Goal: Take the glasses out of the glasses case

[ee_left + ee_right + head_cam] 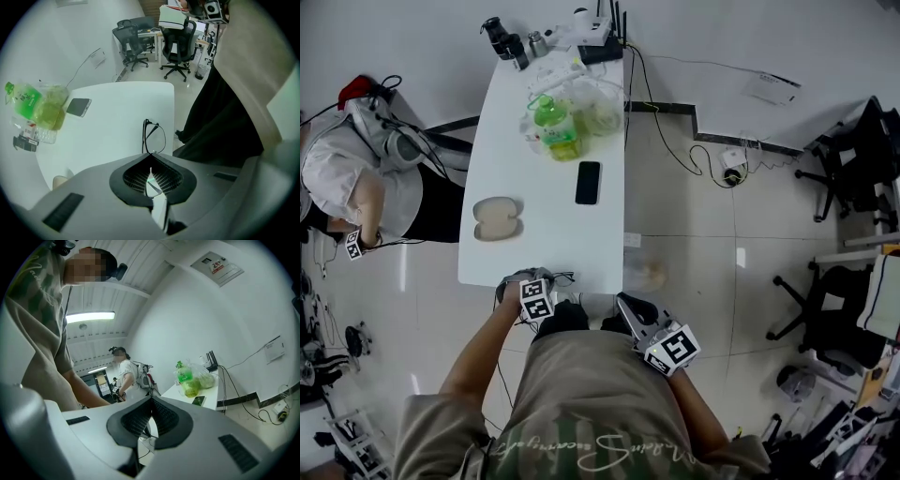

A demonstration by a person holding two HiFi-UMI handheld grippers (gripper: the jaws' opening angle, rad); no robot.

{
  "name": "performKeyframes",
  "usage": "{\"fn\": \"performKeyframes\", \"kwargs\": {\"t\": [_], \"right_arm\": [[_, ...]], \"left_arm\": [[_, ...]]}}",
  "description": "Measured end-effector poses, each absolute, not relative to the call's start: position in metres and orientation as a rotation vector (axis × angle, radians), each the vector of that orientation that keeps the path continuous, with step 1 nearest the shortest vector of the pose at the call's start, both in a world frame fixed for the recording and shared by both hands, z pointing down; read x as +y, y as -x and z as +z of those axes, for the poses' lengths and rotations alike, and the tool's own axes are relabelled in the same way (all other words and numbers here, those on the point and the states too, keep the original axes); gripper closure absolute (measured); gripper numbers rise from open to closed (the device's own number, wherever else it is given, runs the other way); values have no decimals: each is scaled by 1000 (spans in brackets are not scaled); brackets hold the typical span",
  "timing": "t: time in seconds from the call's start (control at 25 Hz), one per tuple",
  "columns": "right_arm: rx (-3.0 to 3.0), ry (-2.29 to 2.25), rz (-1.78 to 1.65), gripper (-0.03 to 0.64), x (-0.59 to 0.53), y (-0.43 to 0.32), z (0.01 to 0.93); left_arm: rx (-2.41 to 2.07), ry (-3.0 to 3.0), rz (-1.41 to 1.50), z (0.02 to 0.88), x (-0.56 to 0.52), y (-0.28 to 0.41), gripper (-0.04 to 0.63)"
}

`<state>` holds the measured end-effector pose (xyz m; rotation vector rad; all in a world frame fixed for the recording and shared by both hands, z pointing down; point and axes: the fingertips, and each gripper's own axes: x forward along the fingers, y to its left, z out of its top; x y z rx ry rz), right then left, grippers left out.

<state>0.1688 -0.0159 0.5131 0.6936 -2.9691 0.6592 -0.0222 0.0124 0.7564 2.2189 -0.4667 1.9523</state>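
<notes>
The glasses [154, 136], thin black frames with clear lenses, stick out past my left gripper's [150, 153] tips, which are shut on one end of them, just over the white table's [117, 122] near end. In the head view that left gripper [540, 281] is at the table's near edge. The beige glasses case [497, 218] lies open on the table [544, 253], to the left of and beyond it. My right gripper [627, 304] hangs off the table beside the person's body. Its jaws are shut with nothing between them [151, 400].
A black phone [588, 182] lies mid-table. A green bottle [555, 127] and plastic bags [595, 108] stand farther back, with dark devices [508, 42] at the far end. Another person [356, 178] sits left of the table. Office chairs [853, 159] and floor cables [712, 155] are to the right.
</notes>
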Motion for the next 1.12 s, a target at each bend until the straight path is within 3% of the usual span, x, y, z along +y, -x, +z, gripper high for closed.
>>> {"fn": "performKeyframes", "kwargs": {"t": [1.12], "right_arm": [[-2930,-876,557,604,-21,-212,511]], "left_arm": [[-352,-2304,1908,761,5,-56,578]]}}
